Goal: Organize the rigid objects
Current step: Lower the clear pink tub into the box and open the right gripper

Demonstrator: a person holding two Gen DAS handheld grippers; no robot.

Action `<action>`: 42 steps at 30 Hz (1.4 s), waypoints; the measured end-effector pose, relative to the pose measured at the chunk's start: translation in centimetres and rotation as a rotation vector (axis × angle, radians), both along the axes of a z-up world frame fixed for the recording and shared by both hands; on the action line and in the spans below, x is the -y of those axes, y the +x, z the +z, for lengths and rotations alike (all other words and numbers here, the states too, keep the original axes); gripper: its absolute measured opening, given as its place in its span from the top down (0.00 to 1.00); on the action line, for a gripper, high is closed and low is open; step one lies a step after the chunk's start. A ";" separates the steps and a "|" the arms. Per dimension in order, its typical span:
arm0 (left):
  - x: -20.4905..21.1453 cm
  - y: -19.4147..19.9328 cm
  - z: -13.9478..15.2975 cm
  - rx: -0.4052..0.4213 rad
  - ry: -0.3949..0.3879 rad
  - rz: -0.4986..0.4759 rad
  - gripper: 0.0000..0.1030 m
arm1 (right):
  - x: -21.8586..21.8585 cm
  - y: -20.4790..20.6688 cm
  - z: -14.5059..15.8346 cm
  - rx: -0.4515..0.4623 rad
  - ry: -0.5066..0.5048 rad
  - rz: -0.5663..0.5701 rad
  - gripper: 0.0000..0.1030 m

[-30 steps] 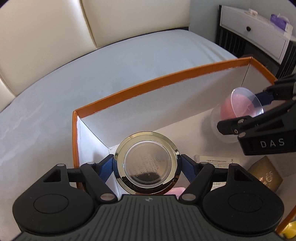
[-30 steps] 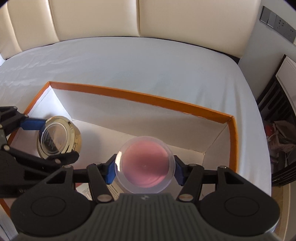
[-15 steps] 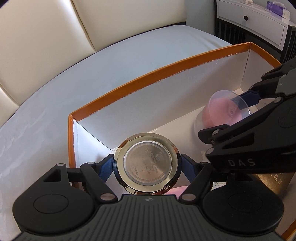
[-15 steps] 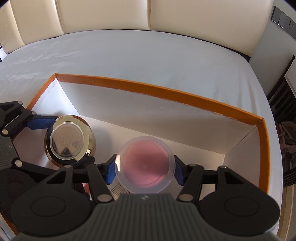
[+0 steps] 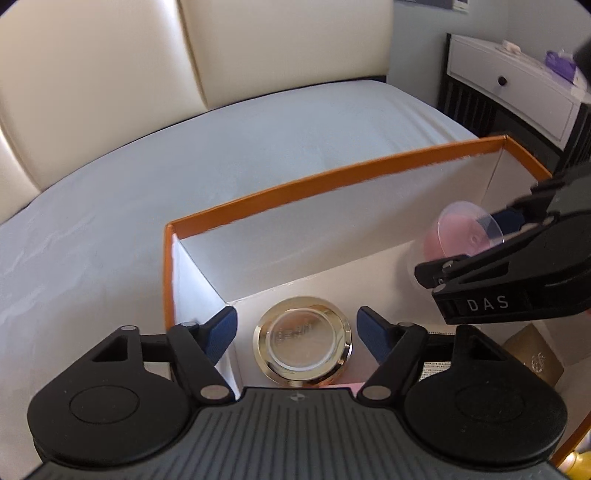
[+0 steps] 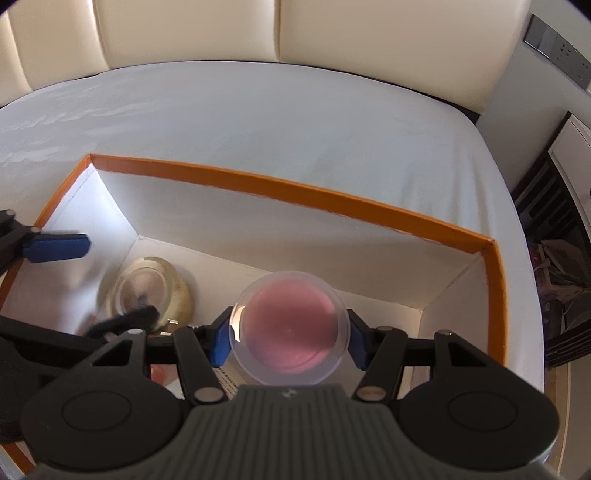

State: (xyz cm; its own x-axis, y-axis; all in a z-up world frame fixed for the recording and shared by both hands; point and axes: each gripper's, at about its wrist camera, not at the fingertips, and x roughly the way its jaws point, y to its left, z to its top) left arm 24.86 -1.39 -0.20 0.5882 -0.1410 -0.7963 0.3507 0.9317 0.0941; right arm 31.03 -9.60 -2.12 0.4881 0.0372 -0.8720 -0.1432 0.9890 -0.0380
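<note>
A round gold jar [image 5: 302, 339] lies on the floor of the orange-rimmed white box [image 5: 332, 177], near its left corner. My left gripper [image 5: 297, 328] is open above it, blue pads on either side and apart from it. The jar also shows in the right wrist view [image 6: 147, 293], blurred. My right gripper [image 6: 289, 338] is shut on a clear round jar with pink contents [image 6: 290, 326], held above the box floor. This jar shows at the right in the left wrist view [image 5: 463, 232].
The box [image 6: 295, 192] sits on a bed with a pale sheet [image 5: 184, 155]. A gold-brown packet [image 5: 535, 356] and a printed leaflet [image 5: 437, 369] lie in the box. A white nightstand [image 5: 517, 88] stands at the right, a cream headboard [image 6: 295, 29] behind.
My left gripper opened and let go of the gold jar, which now rests on the box floor. My right gripper still holds the pink jar over the box.
</note>
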 end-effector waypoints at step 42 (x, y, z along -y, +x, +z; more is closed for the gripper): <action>-2.3 -2.0 3.5 0.098 -0.183 0.070 0.27 | -4.9 -2.2 1.5 0.070 -0.171 0.179 0.24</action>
